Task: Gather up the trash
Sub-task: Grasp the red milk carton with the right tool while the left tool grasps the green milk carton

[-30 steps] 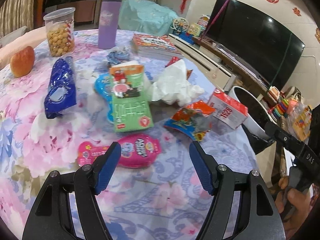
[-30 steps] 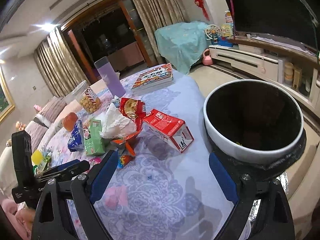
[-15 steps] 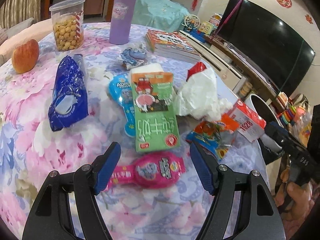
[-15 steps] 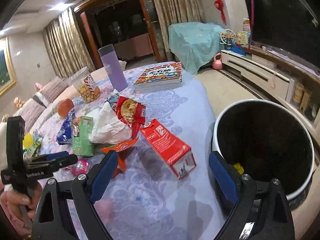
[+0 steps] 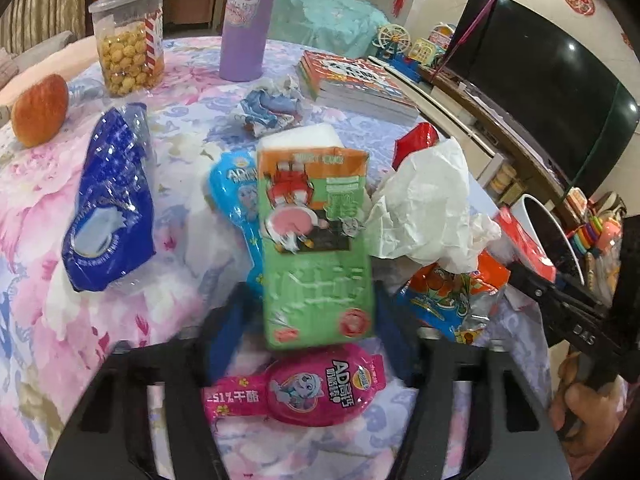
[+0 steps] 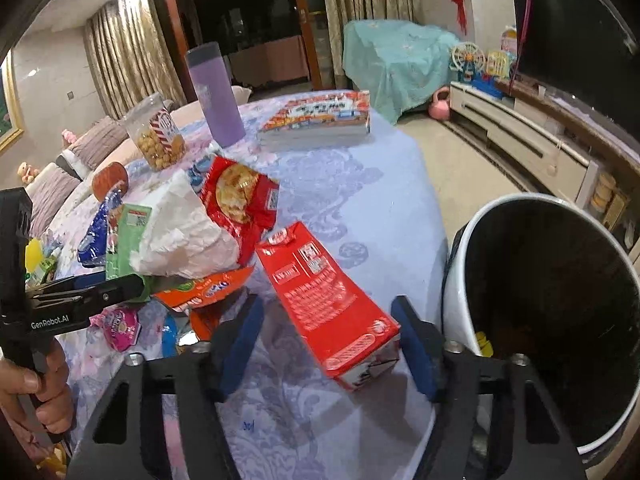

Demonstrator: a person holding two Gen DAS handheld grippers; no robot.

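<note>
The round table [image 6: 352, 184] under its flowered cloth carries everything, and the white bin [image 6: 460, 280] stands just off its edge at about three o'clock from the right gripper, mouth up, placed where trash can be dropped without a long carry.

Keepers sit at the far side, around twelve o'clock: the stack of books [image 6: 316, 120], the purple tumbler [image 6: 216, 96], the popcorn tub [image 5: 130, 40] and the apple [image 5: 40, 110], well apart from the litter, so I'd judge they stay.

The litter is heaped mid-table. The red carton [image 6: 328, 296] lies flat, its near end between the fingers of the right gripper [image 6: 326, 344]; the jaws have just been closing to a middling gap, but I see space on both sides, so no grip yet. Crumpled white paper [image 5: 424, 208] rests over a red snack bag [image 6: 240, 200] and an orange wrapper [image 5: 452, 292].

The left gripper [image 5: 300, 316] comes in low, its blurred fingers flanking the near end of the green carton [image 5: 316, 248]; they too have just been narrowing, and whether the pads touch I cannot tell. A blue wrapper [image 5: 108, 208] lies at ten o'clock, and the pink candy pack [image 5: 300, 392] directly below the carton.

Each hand appears to be taking one carton.
</note>
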